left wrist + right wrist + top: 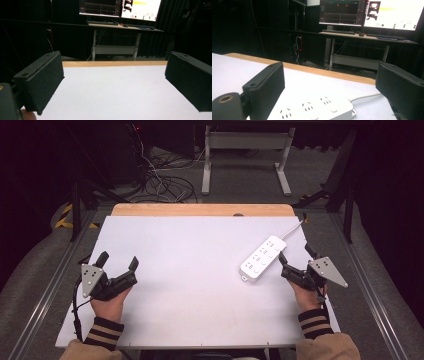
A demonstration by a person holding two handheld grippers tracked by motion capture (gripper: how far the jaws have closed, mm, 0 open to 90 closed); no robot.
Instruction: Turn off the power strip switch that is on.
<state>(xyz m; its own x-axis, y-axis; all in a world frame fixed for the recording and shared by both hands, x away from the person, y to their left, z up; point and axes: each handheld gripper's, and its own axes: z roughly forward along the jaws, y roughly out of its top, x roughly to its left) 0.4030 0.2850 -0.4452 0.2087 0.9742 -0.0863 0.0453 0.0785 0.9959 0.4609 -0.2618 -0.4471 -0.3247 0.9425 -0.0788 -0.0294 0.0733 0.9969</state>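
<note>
A white power strip (262,258) lies at an angle on the right part of the white table (200,270), its cable (294,229) running off toward the far right edge. My right gripper (297,258) stands open just right of the strip's near end; in the right gripper view the power strip (317,108) sits low between the wide-apart jaws, with its sockets and switches facing up. My left gripper (119,261) rests open at the table's left side, with bare table (115,92) between its jaws.
A wooden strip (202,210) runs along the table's far edge. Beyond it stands a desk with white legs (245,150), monitors (367,12) and tangled floor cables (160,180). Metal rails (45,290) flank the table.
</note>
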